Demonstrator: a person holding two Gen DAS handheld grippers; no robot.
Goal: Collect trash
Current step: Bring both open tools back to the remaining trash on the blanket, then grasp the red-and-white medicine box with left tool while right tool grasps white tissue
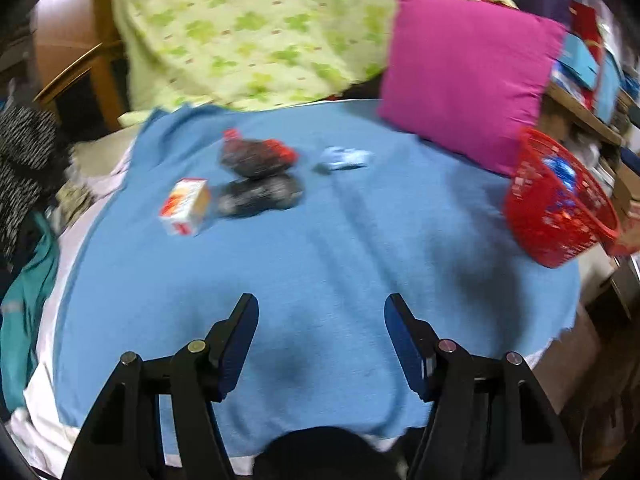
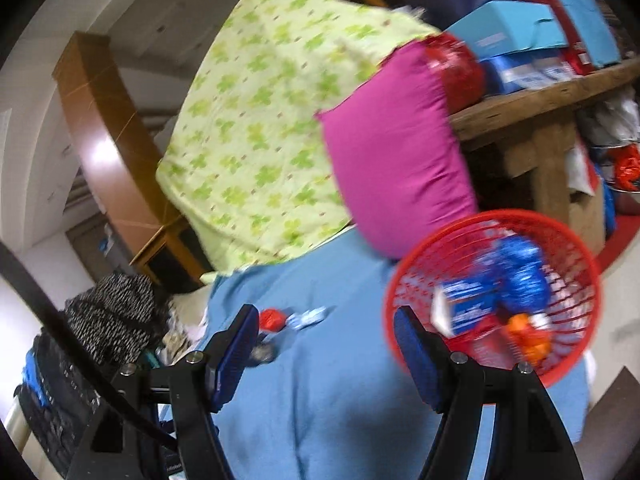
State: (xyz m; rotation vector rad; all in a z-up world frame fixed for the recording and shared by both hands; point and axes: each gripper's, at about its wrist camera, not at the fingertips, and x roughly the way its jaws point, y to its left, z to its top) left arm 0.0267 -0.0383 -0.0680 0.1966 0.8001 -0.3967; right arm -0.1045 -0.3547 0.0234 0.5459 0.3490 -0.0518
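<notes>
Left gripper (image 1: pixel 320 340) and right gripper (image 2: pixel 324 352) agape, empty. Wrappers (image 1: pixel 256 176) well apart from red basket (image 1: pixel 560 216). Risk: blurred approach, missed grasp.

Nothing is reading clearly: print on the small carton (image 1: pixel 185 206) and the blue boxes (image 2: pixel 506 32) is blurring out.

We see even, dim indoor light and heavy motion blur. Fisheye bending darkens our corners. Glare streaks the wooden post (image 2: pixel 105 148); soft shadows cross the blue blanket (image 1: pixel 320 272).
</notes>
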